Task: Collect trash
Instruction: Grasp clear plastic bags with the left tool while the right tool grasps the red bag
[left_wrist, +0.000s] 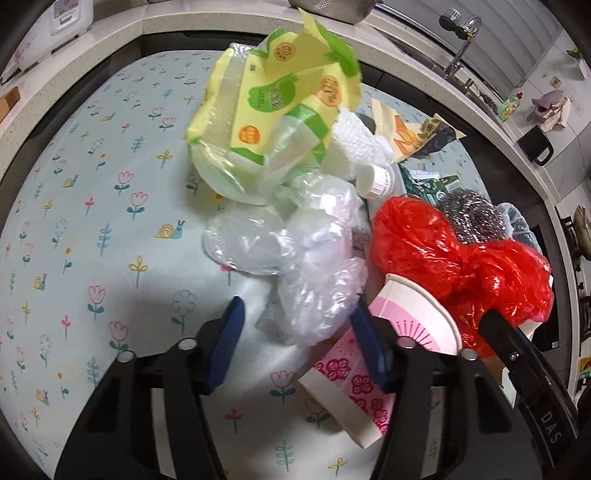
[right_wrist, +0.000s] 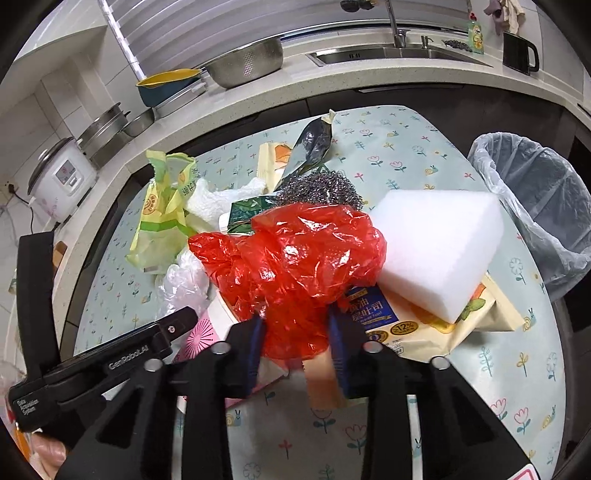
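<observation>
Right gripper (right_wrist: 295, 332): fingers narrow, clamped on the red bag (right_wrist: 295, 258) atop the trash pile on the table (right_wrist: 498, 387) (lined bin (right_wrist: 535, 206) nearby). Left gripper (left_wrist: 295, 332): fingers half-wide around the clear bag (left_wrist: 306, 258); contact unclear.

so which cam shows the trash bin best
The right wrist view: the lined trash bin sits at the table's far right edge, its open mouth and clear liner in plain sight. The left wrist view shows nothing of it, only the trash pile.
</observation>
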